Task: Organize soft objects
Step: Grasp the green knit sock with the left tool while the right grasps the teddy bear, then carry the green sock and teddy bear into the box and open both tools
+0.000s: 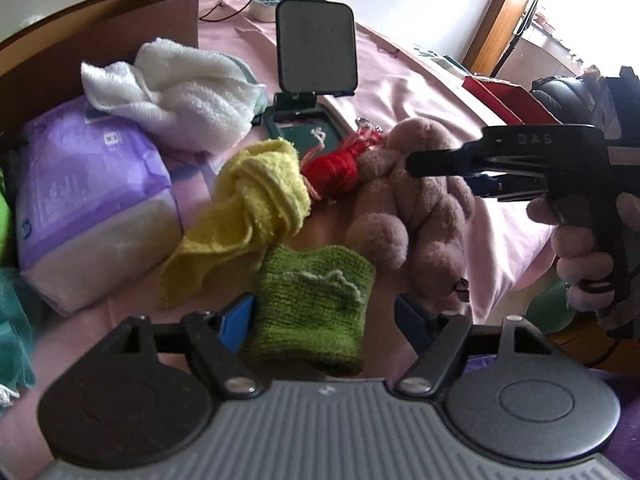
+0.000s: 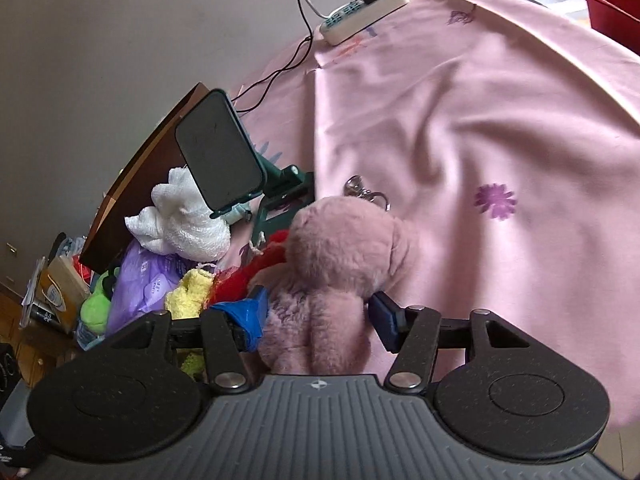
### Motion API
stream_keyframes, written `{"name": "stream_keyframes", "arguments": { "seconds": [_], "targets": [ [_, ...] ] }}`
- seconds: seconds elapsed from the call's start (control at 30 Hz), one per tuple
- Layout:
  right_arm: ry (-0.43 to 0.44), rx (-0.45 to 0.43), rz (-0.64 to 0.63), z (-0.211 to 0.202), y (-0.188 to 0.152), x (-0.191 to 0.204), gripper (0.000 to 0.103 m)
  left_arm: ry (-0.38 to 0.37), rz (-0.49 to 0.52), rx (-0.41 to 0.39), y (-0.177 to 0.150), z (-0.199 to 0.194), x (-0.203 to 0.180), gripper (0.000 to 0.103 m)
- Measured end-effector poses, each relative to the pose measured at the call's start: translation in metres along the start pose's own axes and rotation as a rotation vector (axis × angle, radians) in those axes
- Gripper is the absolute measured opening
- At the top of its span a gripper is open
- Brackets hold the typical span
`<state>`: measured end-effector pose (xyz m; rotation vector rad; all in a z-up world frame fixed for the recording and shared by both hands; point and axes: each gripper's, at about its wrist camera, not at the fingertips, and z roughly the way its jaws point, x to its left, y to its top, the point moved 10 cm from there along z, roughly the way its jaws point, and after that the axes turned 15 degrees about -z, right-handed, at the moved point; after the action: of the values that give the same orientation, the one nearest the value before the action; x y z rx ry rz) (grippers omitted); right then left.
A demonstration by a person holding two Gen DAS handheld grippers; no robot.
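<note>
A pink flowered sheet (image 2: 500,112) covers the work surface, a brown box (image 1: 100,36) at its far left edge. The left gripper (image 1: 324,316) stands spread around a green knitted piece (image 1: 316,312), its blue pads (image 1: 236,320) flanking it, probably touching only on the left, though blur makes that uncertain. The right gripper (image 2: 316,312) likewise brackets the pink plush bear (image 2: 340,264), jaws apart at its sides, apparently set to close. Outward lie a yellow cloth (image 1: 248,208), red yarn (image 1: 332,168), a white towel (image 1: 180,96) and a purple packet (image 1: 88,200), heaped together for sorting. Only the left view shows the green piece and the hand (image 1: 576,248) on the right tool; only the right view shows the power strip (image 2: 364,12) clearly.
</note>
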<state>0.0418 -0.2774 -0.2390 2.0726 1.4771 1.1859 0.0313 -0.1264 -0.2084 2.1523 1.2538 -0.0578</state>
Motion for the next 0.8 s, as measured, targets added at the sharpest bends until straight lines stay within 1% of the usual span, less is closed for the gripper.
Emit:
{"name": "stream_keyframes", "arguments": {
  "seconds": [0.07, 0.1, 0.13, 0.23, 0.27, 0.3, 0.37, 0.43, 0.53, 0.63, 0.8],
  "targets": [
    [-0.007, -0.022, 0.000, 0.002, 0.002, 0.001, 0.043, 0.007, 0.004, -0.001, 0.000, 0.000, 0.000, 0.075],
    [-0.010, -0.030, -0.001, 0.003, 0.002, 0.002, 0.043, 0.009, 0.005, -0.003, 0.000, 0.000, 0.000, 0.073],
    [-0.011, -0.036, -0.003, 0.004, 0.003, 0.003, 0.043, 0.009, 0.008, -0.001, 0.000, 0.001, 0.001, 0.065],
    [-0.009, -0.045, -0.019, 0.006, 0.003, 0.006, 0.042, 0.032, 0.010, -0.004, 0.000, 0.003, 0.004, 0.059],
    [-0.008, -0.044, -0.024, 0.007, 0.004, 0.006, 0.039, 0.033, 0.008, -0.006, 0.000, 0.003, 0.004, 0.056],
    [-0.002, -0.046, -0.023, 0.007, 0.003, 0.006, 0.038, 0.034, 0.007, -0.009, 0.000, 0.002, 0.005, 0.053],
    [0.014, -0.059, -0.002, 0.005, 0.003, 0.004, 0.033, 0.042, 0.009, -0.018, 0.001, 0.000, 0.006, 0.042],
    [0.033, -0.081, 0.012, 0.001, 0.003, 0.003, 0.030, 0.050, 0.020, -0.029, 0.001, -0.003, 0.006, 0.034],
    [0.052, -0.116, 0.007, -0.006, 0.005, 0.006, 0.026, 0.061, 0.035, -0.033, 0.000, -0.006, 0.004, 0.029],
    [0.073, -0.158, 0.009, -0.015, 0.007, 0.006, 0.019, 0.042, 0.047, -0.042, 0.000, -0.011, -0.003, 0.027],
    [0.051, -0.191, 0.013, -0.027, 0.010, -0.001, 0.017, -0.013, 0.085, -0.101, 0.006, -0.031, -0.018, 0.026]
  ]
}}
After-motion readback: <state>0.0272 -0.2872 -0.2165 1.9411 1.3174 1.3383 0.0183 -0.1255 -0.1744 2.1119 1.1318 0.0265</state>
